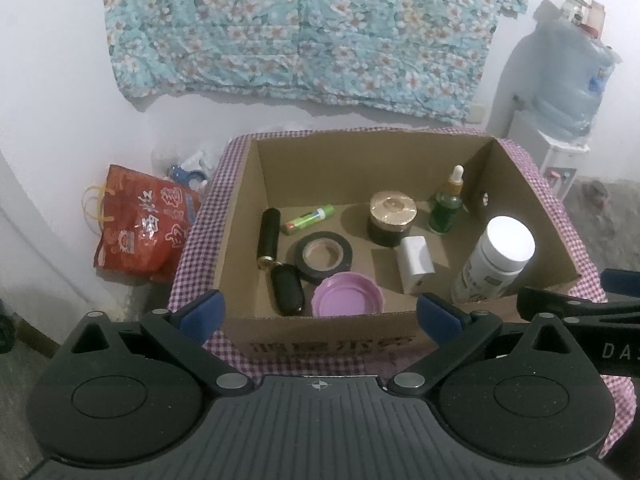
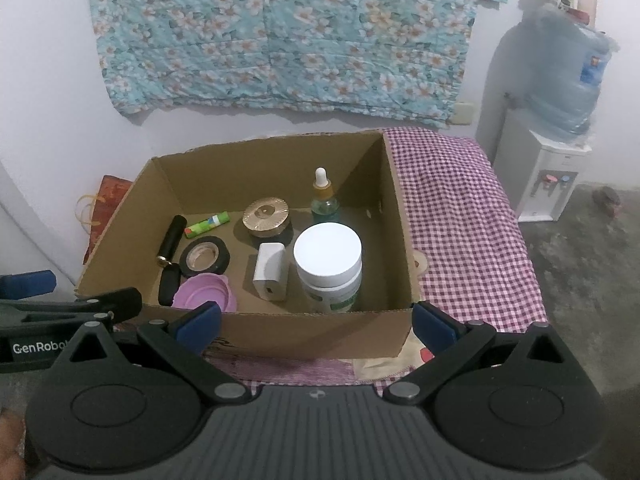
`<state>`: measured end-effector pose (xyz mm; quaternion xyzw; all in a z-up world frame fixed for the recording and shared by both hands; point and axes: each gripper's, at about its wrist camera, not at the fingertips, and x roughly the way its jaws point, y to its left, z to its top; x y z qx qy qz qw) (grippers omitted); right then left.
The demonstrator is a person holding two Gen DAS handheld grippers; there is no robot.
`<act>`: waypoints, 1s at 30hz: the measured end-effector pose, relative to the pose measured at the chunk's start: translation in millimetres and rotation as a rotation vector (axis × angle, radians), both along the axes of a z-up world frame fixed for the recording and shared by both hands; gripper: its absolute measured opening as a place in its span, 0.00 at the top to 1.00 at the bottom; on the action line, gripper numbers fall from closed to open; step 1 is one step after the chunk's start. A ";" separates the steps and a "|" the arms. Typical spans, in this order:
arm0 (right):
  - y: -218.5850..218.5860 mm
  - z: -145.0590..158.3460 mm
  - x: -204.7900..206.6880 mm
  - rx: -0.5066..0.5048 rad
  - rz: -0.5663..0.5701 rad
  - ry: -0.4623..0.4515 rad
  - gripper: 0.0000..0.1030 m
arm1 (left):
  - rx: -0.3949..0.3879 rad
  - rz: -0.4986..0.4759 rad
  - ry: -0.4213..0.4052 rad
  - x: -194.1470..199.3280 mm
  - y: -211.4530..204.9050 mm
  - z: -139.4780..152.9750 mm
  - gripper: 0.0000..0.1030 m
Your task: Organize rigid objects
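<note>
before the box's near wall, both tongs wide and empty

at the near edge of the cardboard box (image 1: 320,322), the left gripper (image 1: 320,312) and right gripper (image 2: 316,318) gape wide, holding nothing. the white-lidded bottle (image 2: 328,264) stands in the box's near right corner; probably light, stiff, slick, best pinched across its body. only the right view shows bare checked cloth (image 2: 460,220) beyond the box's right wall.

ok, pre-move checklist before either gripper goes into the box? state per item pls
1. Left gripper open, holding nothing: ok.
2. Right gripper open, holding nothing: ok.
3. Both grippers short of the cardboard box front wall, not touching: ok.
4. White-lidded jar upright, near the front right corner, top clear: ok.
5. Dropper bottle upright behind it: ok.
6. Purple lid against the black case, contact: cannot tell.
</note>
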<state>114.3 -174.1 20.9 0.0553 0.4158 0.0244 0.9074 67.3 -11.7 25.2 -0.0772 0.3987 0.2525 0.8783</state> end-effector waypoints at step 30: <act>-7.5 6.2 -10.5 0.002 -0.026 0.005 0.00 | -0.009 -0.023 0.001 -0.6 -10.9 6.3 0.03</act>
